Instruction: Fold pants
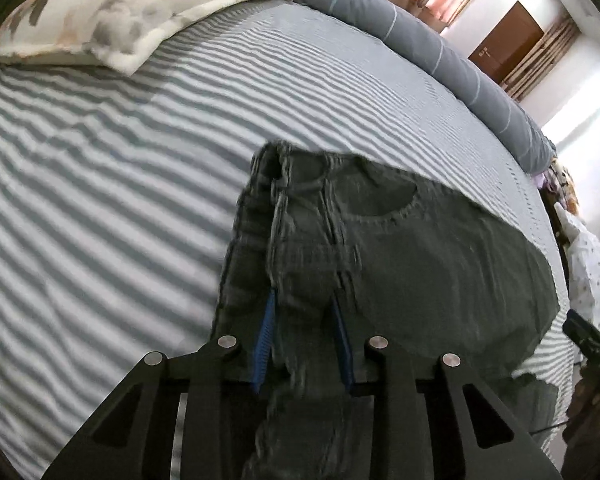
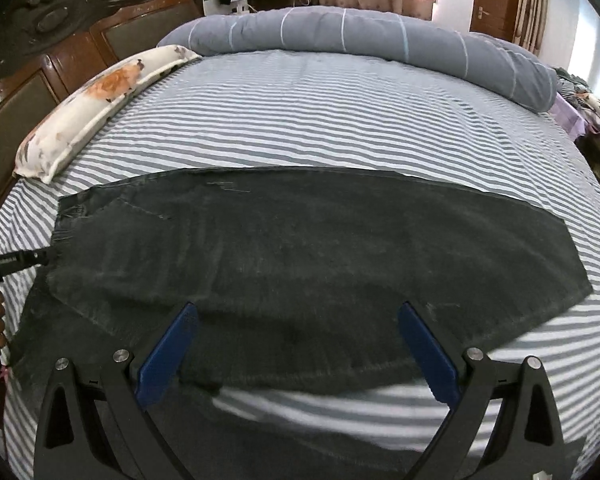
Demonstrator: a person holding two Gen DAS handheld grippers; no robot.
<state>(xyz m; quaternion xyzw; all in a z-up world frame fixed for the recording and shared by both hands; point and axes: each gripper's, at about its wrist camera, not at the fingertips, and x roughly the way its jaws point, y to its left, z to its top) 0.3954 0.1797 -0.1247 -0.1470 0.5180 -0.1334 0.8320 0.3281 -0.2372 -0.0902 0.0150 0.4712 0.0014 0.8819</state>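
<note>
Dark grey jeans lie flat across the striped bed sheet, waist end to the left, with a lower layer reaching toward the near edge. In the left wrist view the jeans show a front pocket and the fly seam. My left gripper is shut on a bunched fold of the waist area, and denim fills the gap between its blue pads. My right gripper hovers over the near long edge of the jeans, its blue pads spread wide with nothing pinched. The left gripper's tip shows at the jeans' left end.
A floral pillow lies at the bed's left by the wooden headboard. A rolled grey duvet runs along the far side. Clutter and a brown door stand past the bed's right end.
</note>
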